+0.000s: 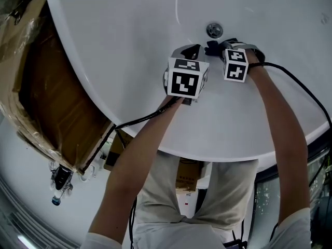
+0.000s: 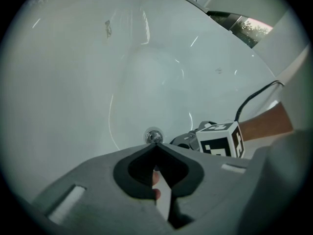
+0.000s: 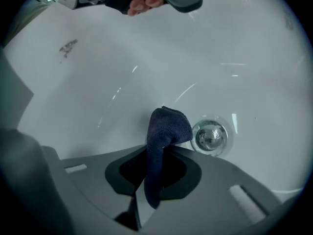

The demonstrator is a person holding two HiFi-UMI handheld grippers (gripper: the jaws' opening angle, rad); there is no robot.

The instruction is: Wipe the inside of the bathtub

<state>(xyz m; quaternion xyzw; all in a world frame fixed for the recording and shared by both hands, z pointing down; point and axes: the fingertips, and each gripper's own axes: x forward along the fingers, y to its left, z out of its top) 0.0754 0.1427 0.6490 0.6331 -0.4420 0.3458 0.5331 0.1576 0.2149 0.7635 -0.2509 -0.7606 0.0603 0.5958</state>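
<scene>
Where the right gripper (image 3: pixel 159 148) shows its own jaws, they are clamped on a dark blue cloth (image 3: pixel 166 126). The cloth runs up between them and bunches into a folded lump just past the tips, against the white inner surface of the bathtub (image 3: pixel 244 58). At 3 o'clock of that lump, just beside it, sits the round chrome drain (image 3: pixel 210 136). At 10 o'clock in this view a small grey mark (image 3: pixel 68 47) shows on the tub wall. At 12 o'clock part of the left gripper's body enters the picture, with fingertips (image 3: pixel 144 4) showing under it.

In its own view the left gripper (image 2: pixel 155 148) has its jaws drawn together at the tips with nothing between them. The drain lies just beyond the tips at 12 o'clock. The right gripper's marker cube (image 2: pixel 222 140) is near at 3 o'clock, with a black cable (image 2: pixel 254 96) rising from behind it.

From the head view both grippers are low inside the tub, side by side, the left at 9 o'clock of the right. The cloth lies between them, with the drain just above it at 12 o'clock. Outside the tub rim, at 9 o'clock, lies brown cardboard (image 1: pixel 57 102) wrapped in clear film.
</scene>
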